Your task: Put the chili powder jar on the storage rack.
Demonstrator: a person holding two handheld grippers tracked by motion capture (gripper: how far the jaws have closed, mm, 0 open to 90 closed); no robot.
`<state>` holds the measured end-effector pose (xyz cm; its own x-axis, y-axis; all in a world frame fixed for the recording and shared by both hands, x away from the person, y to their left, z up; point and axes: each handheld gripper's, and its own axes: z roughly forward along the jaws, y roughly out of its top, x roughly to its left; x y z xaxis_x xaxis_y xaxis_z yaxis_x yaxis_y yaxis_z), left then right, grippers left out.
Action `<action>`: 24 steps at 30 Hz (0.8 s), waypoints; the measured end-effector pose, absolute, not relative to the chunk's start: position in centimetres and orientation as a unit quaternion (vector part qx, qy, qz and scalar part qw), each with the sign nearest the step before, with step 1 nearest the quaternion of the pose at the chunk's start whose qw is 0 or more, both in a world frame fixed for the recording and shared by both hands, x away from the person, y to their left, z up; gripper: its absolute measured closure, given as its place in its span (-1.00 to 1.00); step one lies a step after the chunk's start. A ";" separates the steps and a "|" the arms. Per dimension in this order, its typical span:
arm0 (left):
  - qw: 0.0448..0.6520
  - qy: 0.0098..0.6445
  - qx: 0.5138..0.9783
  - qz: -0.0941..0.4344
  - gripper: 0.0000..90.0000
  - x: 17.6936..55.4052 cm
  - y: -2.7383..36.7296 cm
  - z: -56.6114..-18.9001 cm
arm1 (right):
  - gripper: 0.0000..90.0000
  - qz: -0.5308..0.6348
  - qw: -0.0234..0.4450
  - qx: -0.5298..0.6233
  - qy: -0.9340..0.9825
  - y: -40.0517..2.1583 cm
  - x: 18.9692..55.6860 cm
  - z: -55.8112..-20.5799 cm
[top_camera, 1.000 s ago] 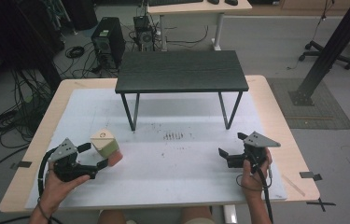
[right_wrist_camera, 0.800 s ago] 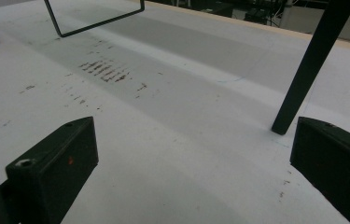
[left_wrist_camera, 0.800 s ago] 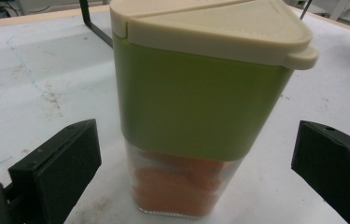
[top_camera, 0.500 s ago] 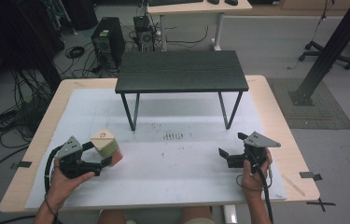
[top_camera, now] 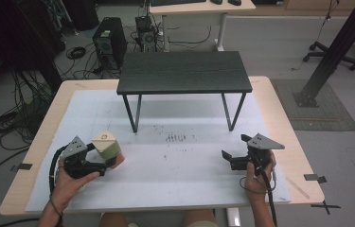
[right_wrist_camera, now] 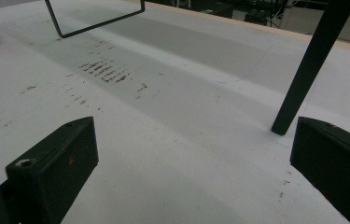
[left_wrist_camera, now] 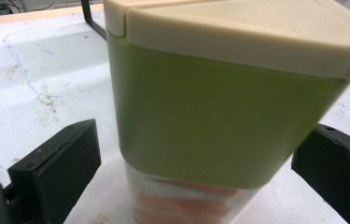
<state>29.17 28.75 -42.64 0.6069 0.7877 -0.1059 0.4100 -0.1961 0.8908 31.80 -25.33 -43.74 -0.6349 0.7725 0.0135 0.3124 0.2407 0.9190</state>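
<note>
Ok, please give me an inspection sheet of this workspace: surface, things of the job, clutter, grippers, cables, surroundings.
Surface: white mat on a wooden table, with dark scuff marks near the middle.
Job's things: container with cream lid, green band and clear base showing orange content, upright between the left jaws.
Clutter: small black table standing on the mat; tape pieces at the table's edges.
Grippers: left gripper open around the container, jaws not touching it; right gripper open, holding nothing.
Cables: one trails from each gripper; a cable bundle lies on the floor at left.
Surroundings: computer tower, desk, black post.
</note>
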 end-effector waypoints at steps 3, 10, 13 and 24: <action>0.493 0.400 0.748 0.192 -0.96 29.3 28.6 -42.7 | -0.99 0.500 0.230 0.359 0.754 -25.3 31.8 -43.7; 0.493 0.402 0.748 0.192 -0.96 29.5 28.4 -42.8 | -0.99 0.500 0.230 0.359 0.753 -25.3 31.8 -43.7; 0.492 0.401 0.749 0.192 -0.96 29.6 28.3 -42.8 | -0.99 0.500 0.230 0.359 0.754 -25.3 31.8 -43.7; 0.494 0.399 0.748 0.193 -0.96 29.8 28.1 -42.6 | -0.98 0.500 0.230 0.358 0.755 -25.3 31.8 -43.7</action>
